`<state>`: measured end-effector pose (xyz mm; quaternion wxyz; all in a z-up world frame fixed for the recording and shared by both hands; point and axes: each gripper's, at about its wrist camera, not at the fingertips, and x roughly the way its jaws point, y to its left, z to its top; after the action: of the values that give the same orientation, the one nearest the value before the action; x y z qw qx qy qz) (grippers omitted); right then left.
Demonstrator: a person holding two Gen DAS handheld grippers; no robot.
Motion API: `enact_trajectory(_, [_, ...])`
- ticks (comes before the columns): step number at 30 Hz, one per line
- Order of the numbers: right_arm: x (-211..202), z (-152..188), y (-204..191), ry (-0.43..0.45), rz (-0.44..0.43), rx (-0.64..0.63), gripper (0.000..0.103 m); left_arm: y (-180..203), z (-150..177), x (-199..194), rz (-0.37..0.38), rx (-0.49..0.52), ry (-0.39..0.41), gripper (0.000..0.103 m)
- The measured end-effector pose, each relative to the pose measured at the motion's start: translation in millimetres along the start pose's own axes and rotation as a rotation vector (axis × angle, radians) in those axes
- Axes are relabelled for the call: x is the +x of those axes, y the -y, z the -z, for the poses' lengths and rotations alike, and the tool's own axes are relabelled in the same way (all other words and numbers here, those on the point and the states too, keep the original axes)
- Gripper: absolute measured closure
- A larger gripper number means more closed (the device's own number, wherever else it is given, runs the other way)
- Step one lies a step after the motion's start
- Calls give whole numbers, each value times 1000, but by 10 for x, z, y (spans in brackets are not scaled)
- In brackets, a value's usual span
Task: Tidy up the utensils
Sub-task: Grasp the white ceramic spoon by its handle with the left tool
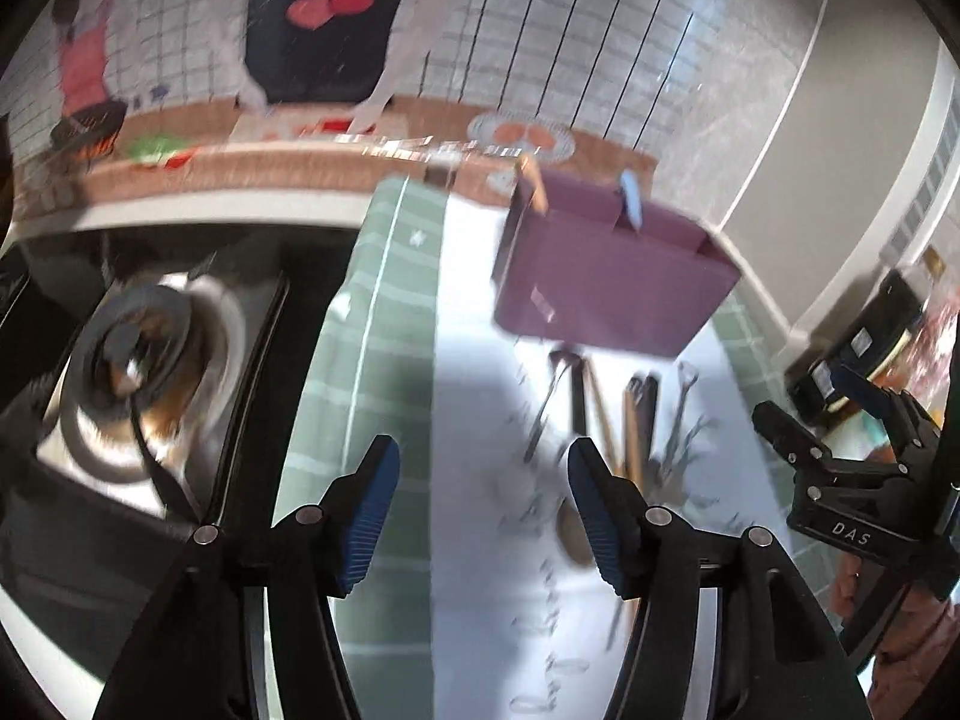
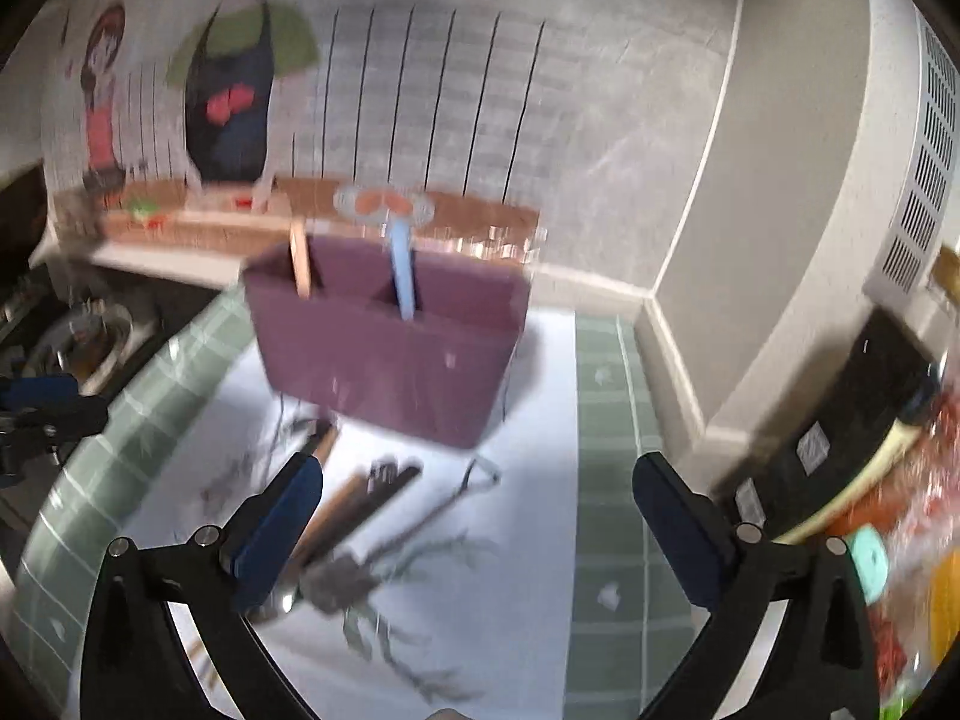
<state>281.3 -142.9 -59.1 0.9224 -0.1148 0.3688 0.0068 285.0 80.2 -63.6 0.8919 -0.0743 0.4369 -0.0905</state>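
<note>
While both tongs hang over the mat, neither has anything in its grip — that's the headline.

Left gripper (image 1: 480,498): jaws spread wide, nothing between them, poised above the white strip of the mat (image 1: 468,360), with the utensils just to its right.

Right gripper (image 2: 474,516): wider still, empty too, its left finger (image 2: 282,522) overlapping the pile in its own view; whether it touches anything, I cannot tell through the blur.

Utensils (image 1: 606,420): a loose heap lying flat on the mat in front of the box — dark and wooden sticks that look like chopsticks (image 2: 360,498), metal handles, what seem to be forks (image 2: 414,564). Blur makes a count impossible.

Box (image 2: 390,348): purple, divided into compartments, standing upright at the far end of the mat near the wall. A wooden piece (image 2: 300,267) stands in the left compartment, a pale blue one (image 2: 403,276) in the next.

Progress: early, by my reading — two pieces sorted, the bulk of the heap not yet picked up.

Edges, left: the stove (image 1: 138,360) with its burner sits just beside the mat's green border; a drop in level there to mind.

Edges, right: wall corner and a dark box (image 2: 840,438) with clutter close by, so that side is tight.

Open room: the white strip between heap and box looks free, and the box's top is open for a straight drop from above.
</note>
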Motion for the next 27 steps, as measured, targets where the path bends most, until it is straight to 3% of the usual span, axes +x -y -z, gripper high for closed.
enact_trajectory(5, [129, 224, -264, -92, -136, -45, 1, -95, 220, 37, -34, 1, -33, 43])
enact_trajectory(8, [170, 248, -388, -109, -207, -55, 8, -55, 285, 53, 6, 40, -16, 44])
enact_trajectory(10, [186, 245, -418, -117, -202, -65, 19, 2, 312, 95, 31, 86, -3, 44])
enact_trajectory(13, [231, 264, -377, -148, -195, -66, 27, 105, 324, 229, 81, 130, -18, 44])
enact_trajectory(19, [264, 386, -30, -212, -208, 43, 29, 213, 262, 631, 19, 141, -65, 44])
enact_trajectory(23, [254, 437, 100, -209, -195, 68, 29, 247, 207, 792, -32, 138, -78, 54])
enact_trajectory(26, [260, 467, 151, -204, -190, 76, 29, 289, 170, 840, -25, 141, -87, 57])
enact_trajectory(27, [255, 472, 165, -197, -197, 84, 29, 310, 163, 851, -25, 143, -89, 62])
